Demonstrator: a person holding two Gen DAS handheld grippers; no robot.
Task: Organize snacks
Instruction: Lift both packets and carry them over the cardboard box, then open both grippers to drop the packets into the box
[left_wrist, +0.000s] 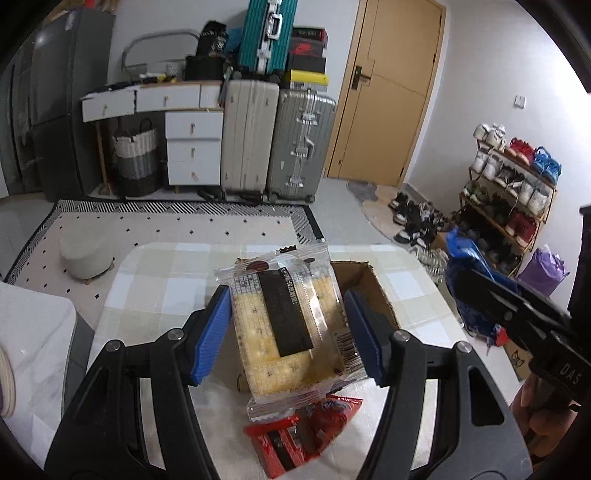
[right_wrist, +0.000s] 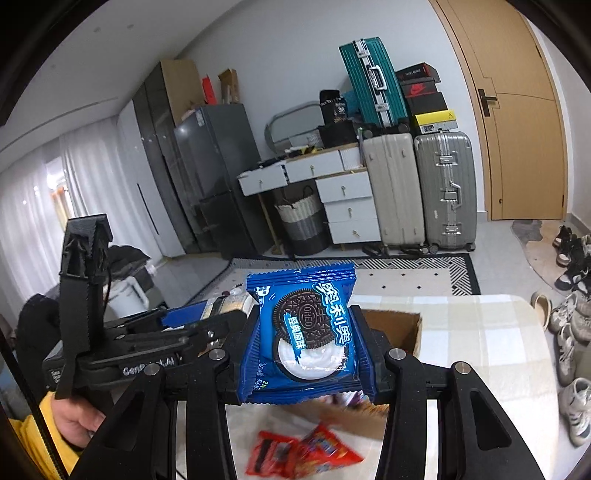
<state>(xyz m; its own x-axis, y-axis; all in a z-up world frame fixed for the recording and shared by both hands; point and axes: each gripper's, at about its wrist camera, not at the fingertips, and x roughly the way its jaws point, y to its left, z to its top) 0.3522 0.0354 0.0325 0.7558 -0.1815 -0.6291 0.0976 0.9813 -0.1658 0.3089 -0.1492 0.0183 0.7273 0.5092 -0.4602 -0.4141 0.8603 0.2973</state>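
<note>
The left gripper (left_wrist: 286, 334) is clamping a clear-wrapped cracker packet (left_wrist: 291, 328) with a black label between its two blue pads (left_wrist: 211, 334), holding it in the air just in front of the open cardboard box (left_wrist: 369, 291), which is sitting on the checked counter (left_wrist: 155, 280); the packet is tilting, its far end leaning over the near edge of the box; below the packet, nearer than the box, red snack packets (left_wrist: 299, 435) are lying on the counter, overlapping one another.

The right gripper (right_wrist: 306, 343) is squeezing a blue Oreo packet (right_wrist: 303, 328) from both sides, the packet standing upright with its printed face toward the camera, in front of the cardboard box (right_wrist: 397, 326) and above its near side; in the left wrist view the same gripper (left_wrist: 476, 291) is appearing to the right of the box, with the blue wrapper (left_wrist: 463, 254) bunching at its tip; in the right wrist view the left gripper (right_wrist: 207, 317) is showing to the left of the box, and the red snack packets (right_wrist: 295, 454) are lying blurred on the counter (right_wrist: 480, 332) on the near side of the box; what the box holds cannot be told from either view.
</note>
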